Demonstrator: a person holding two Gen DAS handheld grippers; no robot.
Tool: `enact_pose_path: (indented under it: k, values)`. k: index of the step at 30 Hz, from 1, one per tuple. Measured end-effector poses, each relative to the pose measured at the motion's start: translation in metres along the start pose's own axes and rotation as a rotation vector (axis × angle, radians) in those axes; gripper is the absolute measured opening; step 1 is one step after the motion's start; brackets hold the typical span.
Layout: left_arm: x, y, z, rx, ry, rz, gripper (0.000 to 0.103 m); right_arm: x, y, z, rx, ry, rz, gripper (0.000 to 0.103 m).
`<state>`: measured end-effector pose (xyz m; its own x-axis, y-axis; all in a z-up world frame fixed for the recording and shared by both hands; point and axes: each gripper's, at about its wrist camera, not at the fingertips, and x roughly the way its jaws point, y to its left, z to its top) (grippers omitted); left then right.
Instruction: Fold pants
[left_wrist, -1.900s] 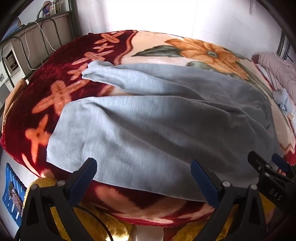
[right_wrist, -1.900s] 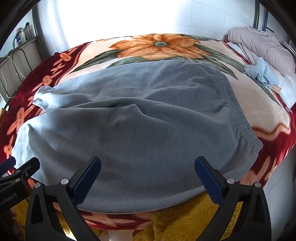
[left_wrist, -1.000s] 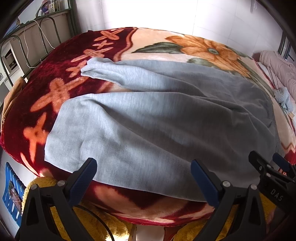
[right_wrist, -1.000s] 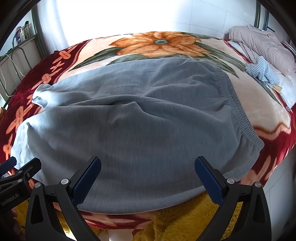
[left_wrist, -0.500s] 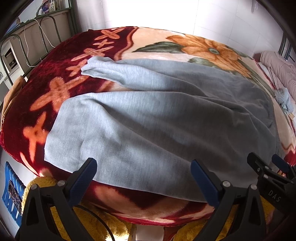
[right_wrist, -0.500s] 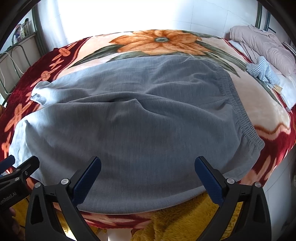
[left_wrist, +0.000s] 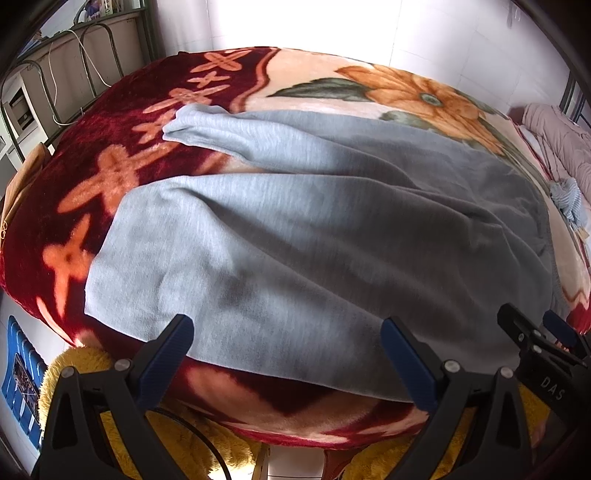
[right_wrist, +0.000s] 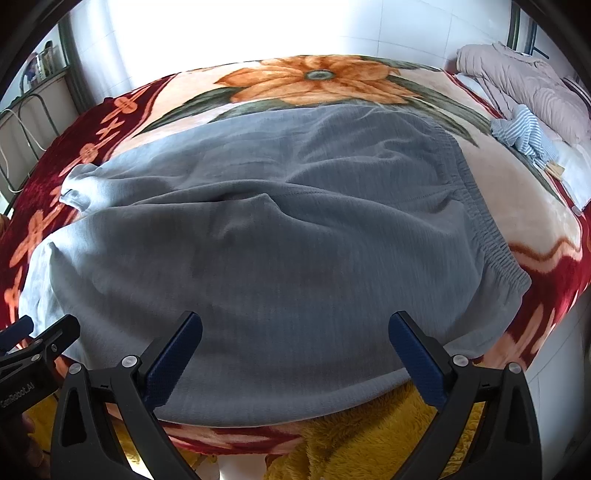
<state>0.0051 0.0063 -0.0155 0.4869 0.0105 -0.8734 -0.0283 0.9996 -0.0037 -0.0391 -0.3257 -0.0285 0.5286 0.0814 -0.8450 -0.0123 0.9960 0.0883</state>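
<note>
Left wrist view shows the grey knit sweatpants (left_wrist: 314, 236) spread across the floral red fleece blanket (left_wrist: 122, 110), legs leftward, waistband rightward. Left gripper (left_wrist: 284, 354) and right gripper (right_wrist: 295, 343) hover over the near edge, jaws spread, empty.

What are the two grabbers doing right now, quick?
Left gripper: open, holding nothing, hovering over the gray pants.
Right gripper: open, holding nothing, over the same pants.
</note>
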Motion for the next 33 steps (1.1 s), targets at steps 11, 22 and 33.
enact_pose_path:
  k: [11,22,33]
  values:
    - [0.002,0.001,0.001,-0.007,0.011,0.001,0.103,0.003,-0.001,0.000,0.011,0.011,0.007,0.103]
    - [0.001,0.003,0.007,-0.002,0.019,0.006,0.103,0.005,-0.001,0.002,0.008,0.024,0.015,0.103]
    - [0.001,0.032,0.048,-0.009,-0.007,0.050,0.103,-0.001,-0.021,0.042,0.010,-0.014,-0.010,0.103]
